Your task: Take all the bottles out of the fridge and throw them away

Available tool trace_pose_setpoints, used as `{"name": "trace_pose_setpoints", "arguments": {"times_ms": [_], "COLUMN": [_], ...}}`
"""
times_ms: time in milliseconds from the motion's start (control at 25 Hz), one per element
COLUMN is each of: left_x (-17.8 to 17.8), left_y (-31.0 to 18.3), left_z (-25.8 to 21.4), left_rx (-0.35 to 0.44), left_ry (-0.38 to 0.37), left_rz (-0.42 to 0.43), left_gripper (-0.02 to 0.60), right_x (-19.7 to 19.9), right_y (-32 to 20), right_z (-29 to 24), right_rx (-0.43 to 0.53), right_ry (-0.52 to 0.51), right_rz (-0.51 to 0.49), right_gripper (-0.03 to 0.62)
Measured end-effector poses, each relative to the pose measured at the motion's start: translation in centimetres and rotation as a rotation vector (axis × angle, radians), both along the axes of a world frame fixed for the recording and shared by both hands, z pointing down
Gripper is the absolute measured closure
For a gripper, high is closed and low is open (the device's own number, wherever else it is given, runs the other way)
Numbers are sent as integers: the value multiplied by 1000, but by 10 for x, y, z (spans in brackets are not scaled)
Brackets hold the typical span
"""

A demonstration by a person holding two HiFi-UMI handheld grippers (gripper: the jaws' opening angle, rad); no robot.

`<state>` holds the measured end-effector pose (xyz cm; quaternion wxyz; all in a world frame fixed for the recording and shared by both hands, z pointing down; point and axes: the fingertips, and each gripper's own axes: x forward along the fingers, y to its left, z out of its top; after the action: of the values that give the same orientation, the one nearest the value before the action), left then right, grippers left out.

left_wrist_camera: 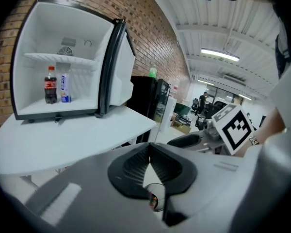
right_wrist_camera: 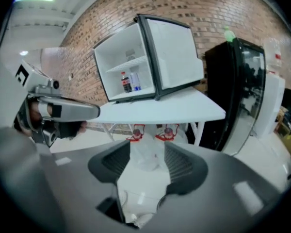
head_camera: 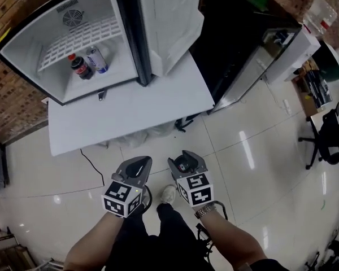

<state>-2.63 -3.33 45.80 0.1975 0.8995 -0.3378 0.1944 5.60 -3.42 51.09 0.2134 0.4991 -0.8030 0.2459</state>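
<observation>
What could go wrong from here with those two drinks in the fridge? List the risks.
1. The cola bottle and the blue-and-white container stand close together, so gripping one could topple the other.
2. The wire shelf hangs just above them, and a gripper coming in high may strike it.
3. The left gripper has its jaws together and must open them before it reaches in.

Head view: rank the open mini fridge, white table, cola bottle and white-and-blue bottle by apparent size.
1. open mini fridge
2. white table, partly covered by the fridge
3. cola bottle and white-and-blue bottle: look alike, not ranked
</observation>
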Motion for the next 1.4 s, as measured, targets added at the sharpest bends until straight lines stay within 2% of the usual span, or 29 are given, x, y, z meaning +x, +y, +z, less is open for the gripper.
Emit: {"name": "trace_pose_setpoints", "arguments": {"times_ms": [400,800,1120,1400], "left_x": [-100,-192,-247,-282], "left_y": [-28,-62,-104,-139], "left_z": [-56,-81,-93,-90], "left_rx": [105,149,163,162], "left_ry": [40,40,41,38], "left_rz": [-193,-308,-334,-326], "left_gripper": [577,577,577,577], "right_x": [-91,-189,-254,-291], "right_y": [-44,-109,-179,-243], "right_z": [-77,-121,-136,-127], "right_rx": [149,220,240,225], "right_ry": [55,75,91,107], "right_rz": [-185,-295,-298,-247], "right_gripper": [373,372,372,356]}}
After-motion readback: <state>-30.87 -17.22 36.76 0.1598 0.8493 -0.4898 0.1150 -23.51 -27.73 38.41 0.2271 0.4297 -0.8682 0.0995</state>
